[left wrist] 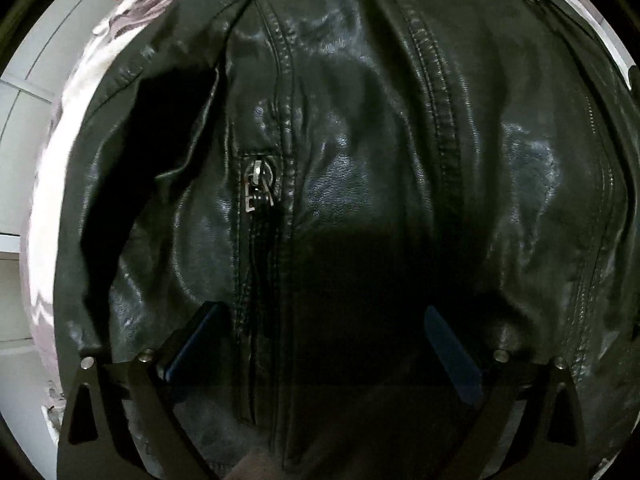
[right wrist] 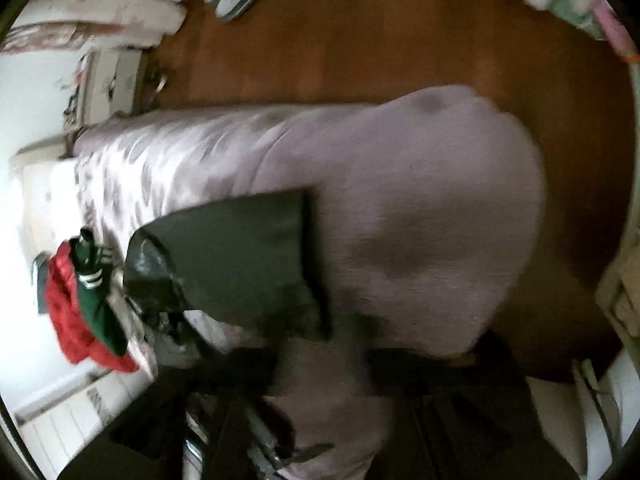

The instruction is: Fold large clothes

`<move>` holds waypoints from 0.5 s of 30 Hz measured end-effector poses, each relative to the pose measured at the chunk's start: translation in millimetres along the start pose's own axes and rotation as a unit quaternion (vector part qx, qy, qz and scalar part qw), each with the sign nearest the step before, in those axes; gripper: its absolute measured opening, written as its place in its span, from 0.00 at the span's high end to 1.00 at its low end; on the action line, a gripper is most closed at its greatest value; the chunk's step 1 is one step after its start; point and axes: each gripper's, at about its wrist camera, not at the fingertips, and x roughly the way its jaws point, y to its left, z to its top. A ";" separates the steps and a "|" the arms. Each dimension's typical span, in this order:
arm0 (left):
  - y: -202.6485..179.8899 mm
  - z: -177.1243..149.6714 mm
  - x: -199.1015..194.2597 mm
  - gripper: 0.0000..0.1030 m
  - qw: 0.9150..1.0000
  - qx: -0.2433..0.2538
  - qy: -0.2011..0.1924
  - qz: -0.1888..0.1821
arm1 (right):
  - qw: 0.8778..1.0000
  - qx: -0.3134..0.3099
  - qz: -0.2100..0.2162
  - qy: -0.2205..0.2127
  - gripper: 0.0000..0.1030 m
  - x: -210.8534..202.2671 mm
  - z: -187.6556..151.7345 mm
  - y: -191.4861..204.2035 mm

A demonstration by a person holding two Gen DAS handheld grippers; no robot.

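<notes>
1. Black leather jacket (left wrist: 360, 160): I log it spread on the bed, filling almost all of my left wrist view. Two stitched seams run down its panel. In the right wrist view the same jacket (right wrist: 240, 256) shows as a dark, partly folded slab on the bed's near-left part.
2. Zip pull (left wrist: 256, 186): silver, at the top of a closed pocket zip, left of the jacket's left seam.
3. Left gripper (left wrist: 320, 344): pointing straight down over the jacket, jaws spread wide. The blue pads (left wrist: 192, 340) stand to either side of the zip line and nothing is clamped between them.
4. Right gripper (right wrist: 320, 392): a blurred dark shape at the bottom of its own view, just off the jacket's near edge. I cannot tell how its jaws stand.
5. Bedspread (right wrist: 420, 220): pale lilac, patterned, lying beneath the jacket.
6. Red garment (right wrist: 72, 320) and green garment (right wrist: 96, 304) with white stripes: heaped together left of the jacket.
7. Wooden floor (right wrist: 360, 40): brown, beyond the bed's far side from the jacket.
</notes>
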 end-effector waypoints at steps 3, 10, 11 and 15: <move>2.7 -1.2 3.4 0.00 1.000 -0.002 -0.006 0.000 | 0.999 0.010 0.043 0.020 0.31 43.2 8.5 2.4; -3.1 -7.2 8.2 0.00 1.000 -0.002 -0.004 0.002 | 0.998 -0.052 -0.024 -0.032 0.91 50.0 -14.2 53.3; -5.4 -7.0 5.9 0.00 1.000 -0.002 -0.003 0.003 | 0.996 -0.047 -0.047 -0.053 0.91 34.7 -14.8 50.7; -6.1 -6.1 4.2 0.00 1.000 -0.003 -0.002 0.003 | 0.991 0.021 -0.096 -0.093 0.91 -3.0 12.9 5.8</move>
